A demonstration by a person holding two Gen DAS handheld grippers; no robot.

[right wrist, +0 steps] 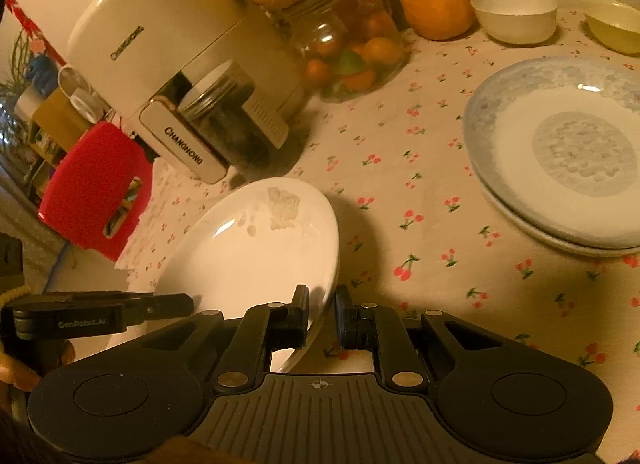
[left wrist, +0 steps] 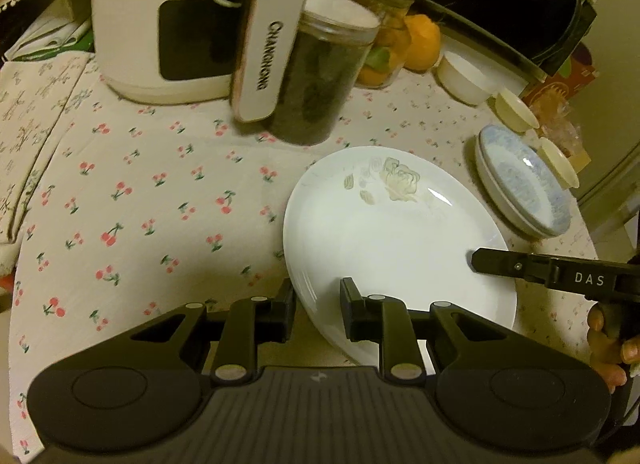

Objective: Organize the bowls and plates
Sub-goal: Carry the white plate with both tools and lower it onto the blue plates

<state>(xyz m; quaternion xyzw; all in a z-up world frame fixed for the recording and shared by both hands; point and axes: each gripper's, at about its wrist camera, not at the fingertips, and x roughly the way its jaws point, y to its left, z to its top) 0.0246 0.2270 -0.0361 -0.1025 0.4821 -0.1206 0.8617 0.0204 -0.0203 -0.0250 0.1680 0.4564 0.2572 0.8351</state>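
Both claws hold the same white plate (left wrist: pixel 396 240), which bears a pale rose print and tilts above the cherry-print tabletop (left wrist: pixel 132 199). The left claw (left wrist: pixel 318 314) is clamped on the plate's near left rim, one finger under and one over the edge. The right claw (right wrist: pixel 322 316) pinches the opposite rim, its fingers close together around the edge. Well to the right lies a stack of blue-patterned plates (right wrist: pixel 560 151), with a white bowl (right wrist: pixel 516 15) and a yellowish bowl (right wrist: pixel 616 25) behind it. A dark jar (left wrist: pixel 316 75) stands beside a white appliance (left wrist: pixel 160 23).
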